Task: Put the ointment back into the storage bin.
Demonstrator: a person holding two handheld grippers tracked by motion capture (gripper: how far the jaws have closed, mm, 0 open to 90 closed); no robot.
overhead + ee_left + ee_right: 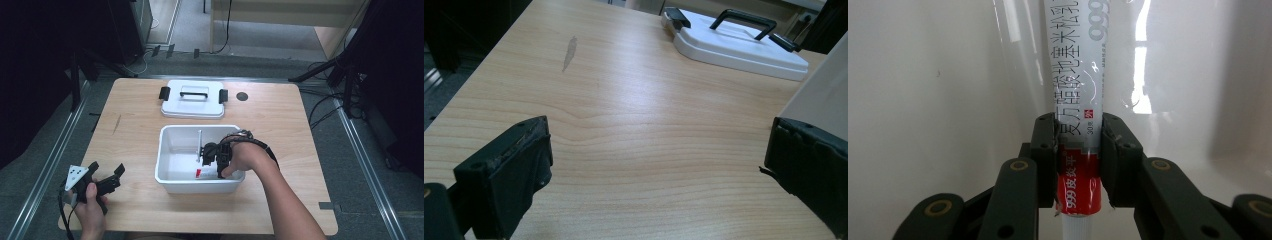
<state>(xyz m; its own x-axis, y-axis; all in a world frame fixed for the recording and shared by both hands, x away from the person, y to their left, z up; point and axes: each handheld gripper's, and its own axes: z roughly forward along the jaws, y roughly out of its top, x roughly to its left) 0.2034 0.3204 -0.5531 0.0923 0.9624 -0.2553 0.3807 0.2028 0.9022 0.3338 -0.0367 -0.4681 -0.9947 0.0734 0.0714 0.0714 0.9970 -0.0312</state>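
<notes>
A white ointment tube (1079,100) with a red band and printed characters lies lengthwise inside a white plastic bin (167,172). My right gripper (1079,150) reaches down into the bin, and both its black pads press the tube's sides near the red end. In the high view the right gripper (212,155) is inside the bin, and the tube (199,145) shows as a thin white strip with a red end (198,173). My left gripper (107,176) rests at the table's front left with its jaws wide apart over bare wood, as the left gripper view (659,165) confirms.
A white lid (193,99) with a black handle and black clips lies flat on the wooden table (280,120) behind the bin. A small dark round mark (242,96) sits to the lid's right. The bin wall (819,95) rises close beside my left gripper's right jaw.
</notes>
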